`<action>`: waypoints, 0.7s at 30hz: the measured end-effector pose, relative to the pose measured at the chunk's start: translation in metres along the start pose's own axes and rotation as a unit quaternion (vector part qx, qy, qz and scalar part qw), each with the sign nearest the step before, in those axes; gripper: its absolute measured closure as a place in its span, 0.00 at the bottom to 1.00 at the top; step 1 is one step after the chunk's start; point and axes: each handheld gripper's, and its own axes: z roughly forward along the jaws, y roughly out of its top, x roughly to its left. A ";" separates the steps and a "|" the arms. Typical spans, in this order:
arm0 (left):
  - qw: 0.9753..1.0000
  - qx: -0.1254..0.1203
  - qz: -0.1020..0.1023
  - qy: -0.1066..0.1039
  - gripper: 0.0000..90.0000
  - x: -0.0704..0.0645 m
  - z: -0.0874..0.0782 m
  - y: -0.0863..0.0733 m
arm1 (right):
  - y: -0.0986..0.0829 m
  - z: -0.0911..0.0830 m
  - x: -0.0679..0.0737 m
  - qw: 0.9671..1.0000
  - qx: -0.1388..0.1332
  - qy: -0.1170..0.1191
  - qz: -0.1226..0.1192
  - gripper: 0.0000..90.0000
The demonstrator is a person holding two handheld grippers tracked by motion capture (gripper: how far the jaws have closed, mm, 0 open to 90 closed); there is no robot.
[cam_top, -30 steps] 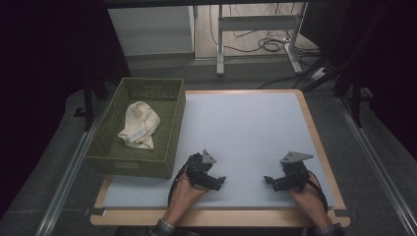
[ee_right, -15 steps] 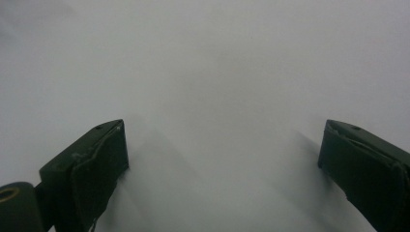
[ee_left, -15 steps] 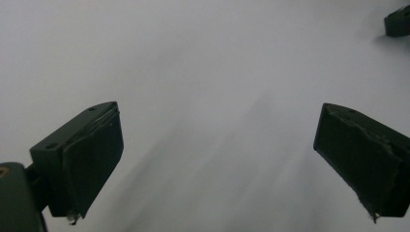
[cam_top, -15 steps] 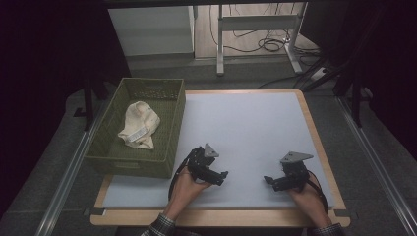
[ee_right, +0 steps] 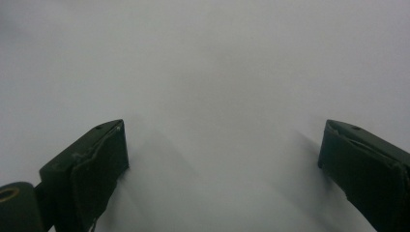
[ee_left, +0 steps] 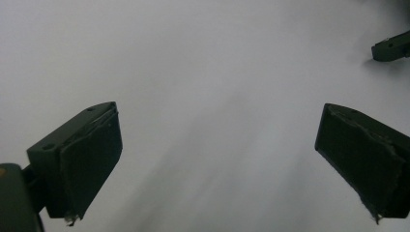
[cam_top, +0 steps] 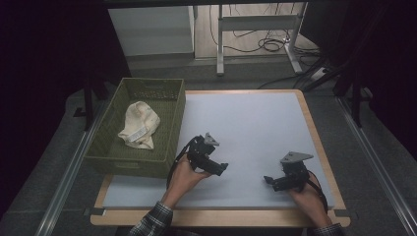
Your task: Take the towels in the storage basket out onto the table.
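A cream cloth [cam_top: 139, 124] lies crumpled in a green slotted basket [cam_top: 169, 142] at the table's left edge. My left gripper [cam_top: 221, 168] hovers just right of the basket's near corner, pointing right toward the other hand; its jaws stand wide apart over bare white surface [ee_left: 212, 96], nothing between them. My right gripper [cam_top: 268, 180] rests low near the front right of the white mat [cam_top: 255, 123], pointing left. Its own view shows both jaws wide apart with nothing held [ee_right: 217, 159]. The right gripper's jaw tip [ee_left: 390, 47] shows at the top right of the left gripper view.
The white mat covers most of a wood-rimmed table [cam_top: 314, 132]. Beyond the far edge stand a white cabinet [cam_top: 152, 29], a metal frame leg [cam_top: 220, 39] and loose cables [cam_top: 268, 45] on the floor. Metal rails [cam_top: 373, 157] run along both sides.
My left gripper has lifted and shifted a little to the right, away from the basket's corner, turning toward the right hand. The right gripper has stayed in place.
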 end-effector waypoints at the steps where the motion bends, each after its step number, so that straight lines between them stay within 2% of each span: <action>1: 1.000 0.001 0.000 0.001 0.03 0.001 -0.001 0.003 | 0.000 0.000 0.000 1.000 0.000 0.000 0.000 0.04; 6: 1.000 0.010 0.000 -0.007 0.02 0.009 -0.005 0.015 | 0.000 0.000 0.000 1.000 0.000 0.000 0.001 0.04; 11: 1.000 0.024 0.013 -0.007 0.00 0.015 -0.012 0.029 | 0.000 0.000 0.000 1.000 0.000 0.000 0.000 0.04; 18: 1.000 0.016 0.006 -0.005 0.00 0.025 -0.021 0.041 | 0.000 0.000 0.000 1.000 0.000 0.000 -0.001 0.04; 21: 1.000 0.013 0.006 0.004 0.00 0.031 -0.027 0.049 | 0.000 0.000 0.000 1.000 0.000 0.000 -0.001 0.04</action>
